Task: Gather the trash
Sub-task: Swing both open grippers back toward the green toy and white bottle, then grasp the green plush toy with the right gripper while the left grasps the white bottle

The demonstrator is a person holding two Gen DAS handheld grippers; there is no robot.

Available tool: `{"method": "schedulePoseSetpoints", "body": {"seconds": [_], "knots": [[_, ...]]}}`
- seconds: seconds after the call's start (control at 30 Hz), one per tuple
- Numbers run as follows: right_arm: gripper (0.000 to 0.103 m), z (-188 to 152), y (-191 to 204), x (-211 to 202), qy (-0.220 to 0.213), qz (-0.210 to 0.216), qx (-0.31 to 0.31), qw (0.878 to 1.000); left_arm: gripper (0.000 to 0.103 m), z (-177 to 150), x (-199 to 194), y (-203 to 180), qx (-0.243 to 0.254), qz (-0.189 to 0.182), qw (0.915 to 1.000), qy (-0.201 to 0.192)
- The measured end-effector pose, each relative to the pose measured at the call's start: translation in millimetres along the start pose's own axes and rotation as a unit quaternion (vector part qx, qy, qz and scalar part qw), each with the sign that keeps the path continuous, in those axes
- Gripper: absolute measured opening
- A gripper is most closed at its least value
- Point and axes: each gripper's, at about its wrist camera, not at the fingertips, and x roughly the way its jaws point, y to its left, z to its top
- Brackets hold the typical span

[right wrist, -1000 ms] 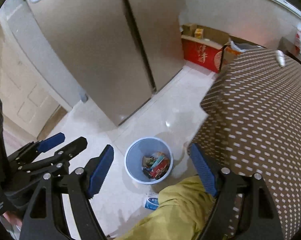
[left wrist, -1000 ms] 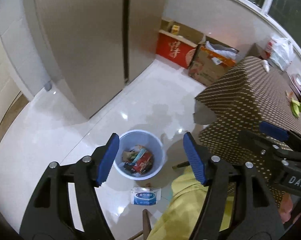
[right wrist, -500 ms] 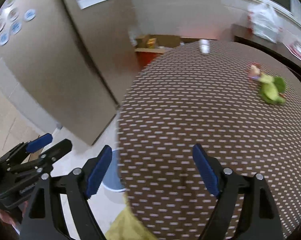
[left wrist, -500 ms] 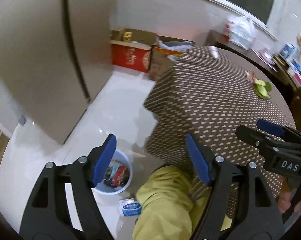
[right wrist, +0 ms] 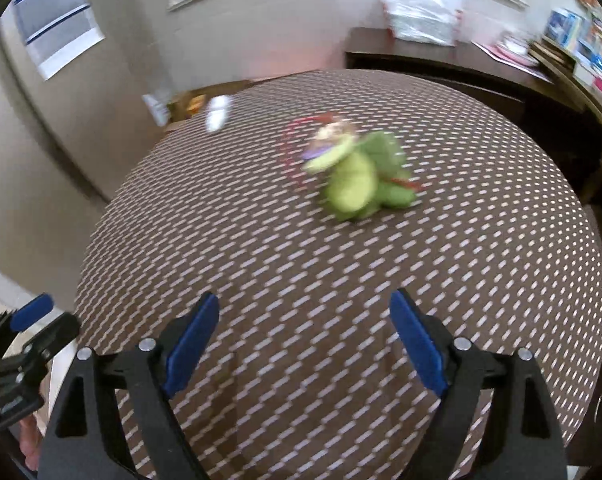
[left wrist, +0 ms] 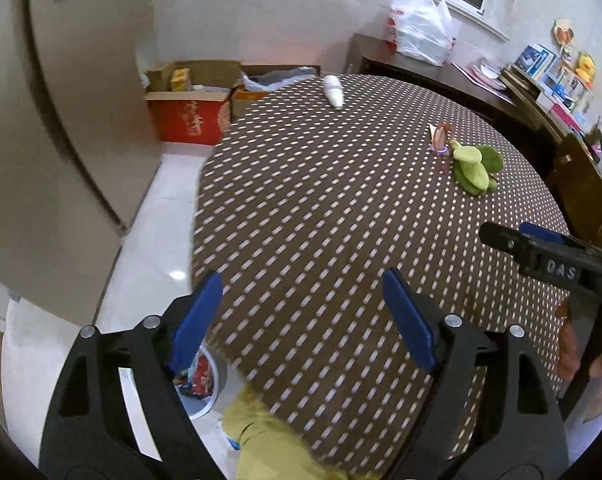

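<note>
Left wrist view: left gripper [left wrist: 303, 314] and right gripper [right wrist: 305, 340] both opening, empty, over the dotted tablecloth [left wrist: 341, 208]; green peels [left wrist: 475, 166] at two o'clock, bin [left wrist: 205, 384] at seven.

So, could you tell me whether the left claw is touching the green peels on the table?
Apart. The left wrist view shows the left claw, its jaws opening and empty, over the near table edge, with bare tablecloth between it and the green peels.
</note>
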Motion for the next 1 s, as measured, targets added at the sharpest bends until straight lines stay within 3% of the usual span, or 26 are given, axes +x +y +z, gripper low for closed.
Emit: {"method": "schedulePoseSetpoints", "body": {"seconds": [0.23,0.37,0.4,0.43,0.47,0.53,0.6,0.7,0.87,1.0], "knots": [[0.085,42,-33,39,0.015,-0.013,0.033,0.999,0.082,43,42,-19,0.016,-0.004,0.9997,0.017],[0.086,62,-26,56,0.01,-0.014,-0.012,1.0,0.083,67,62,-24,0.018,-0.004,0.9996,0.022],[0.082,64,-24,58,0.004,-0.013,-0.025,1.0,0.083,74,68,-25,0.019,-0.006,0.9995,0.024],[0.058,68,-21,59,-0.008,-0.017,-0.044,0.999,0.083,79,72,-25,0.02,-0.006,0.9995,0.025],[0.042,72,-21,60,-0.009,-0.014,-0.057,0.998,0.083,84,77,-25,0.02,-0.005,0.9994,0.028],[0.022,79,-26,57,-0.002,0.007,-0.05,0.999,0.083,96,85,-23,0.017,0.0,0.9995,0.026],[0.012,87,-33,48,-0.018,0.014,-0.045,0.999,0.083,108,91,-21,0.015,0.004,0.9996,0.024],[0.012,102,-39,26,-0.054,0.012,-0.041,0.998,0.083,126,100,-19,0.017,-0.001,0.9997,0.017],[0.012,125,-34,14,-0.076,0.008,-0.043,0.996,0.083,158,122,-17,0.014,-0.007,0.9998,0.013],[0.012,148,-35,24,-0.079,0.007,-0.042,0.996,0.082,183,148,-17,0.014,0.016,0.9997,0.01]]}}
